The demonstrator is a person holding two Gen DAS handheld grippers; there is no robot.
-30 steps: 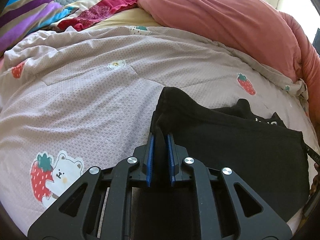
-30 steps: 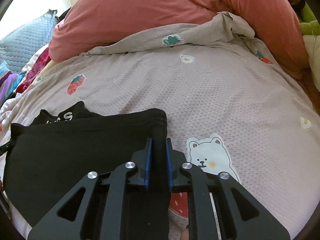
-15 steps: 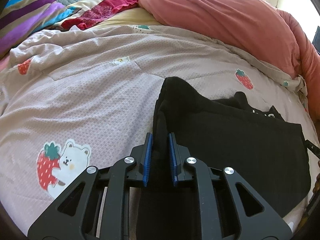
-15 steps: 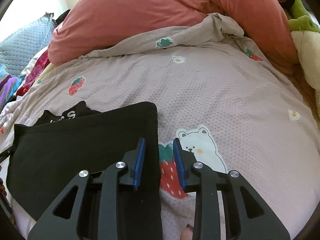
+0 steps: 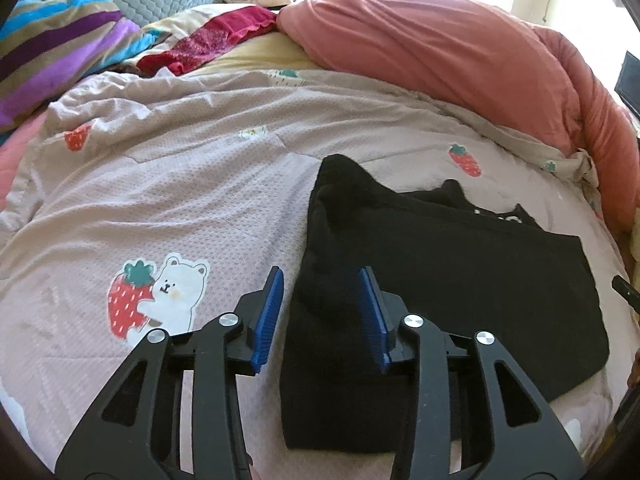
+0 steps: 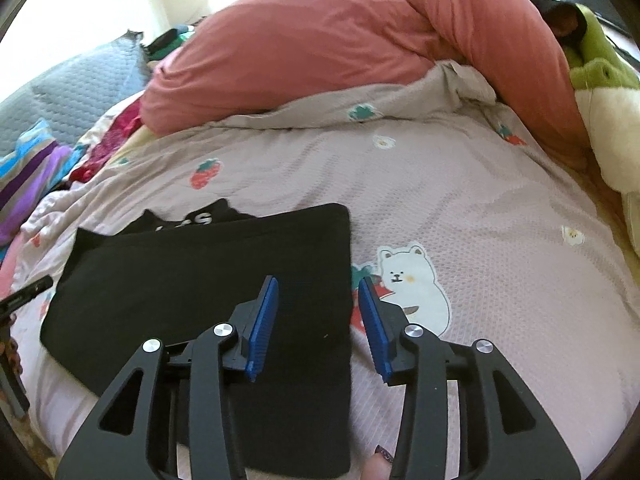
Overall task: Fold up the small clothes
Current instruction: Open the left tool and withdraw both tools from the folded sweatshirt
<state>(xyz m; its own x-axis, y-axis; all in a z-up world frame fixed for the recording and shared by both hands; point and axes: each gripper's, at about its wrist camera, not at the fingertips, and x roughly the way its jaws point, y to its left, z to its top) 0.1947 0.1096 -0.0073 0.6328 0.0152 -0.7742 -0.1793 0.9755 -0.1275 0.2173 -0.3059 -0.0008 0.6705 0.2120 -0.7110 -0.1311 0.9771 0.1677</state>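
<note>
Both grippers have just been opening and now stand apart, pads off the cloth; a second ago each was clamped on an edge of the folded black cotton garment [image 5: 460,280].

Left gripper [image 5: 322,316]: the garment's left folded edge lies between its blue pads [image 5: 270,312], touching neither. Left of the jaws is bare pinkish-grey quilted bedspread [image 5: 180,184] with a strawberry-and-bear print [image 5: 160,300].

Right gripper [image 6: 316,320]: the garment's right edge runs between the jaws, nearer the left pad; a white bear print [image 6: 408,280] sits just beyond the right pad.

The garment lies flat, with a white-lettered layer [image 6: 192,220] showing at its far edge. Beyond it the bedspread is open up to the bunched salmon-pink duvet [image 6: 340,44]. A striped purple blanket [image 5: 60,60] lies far left.
</note>
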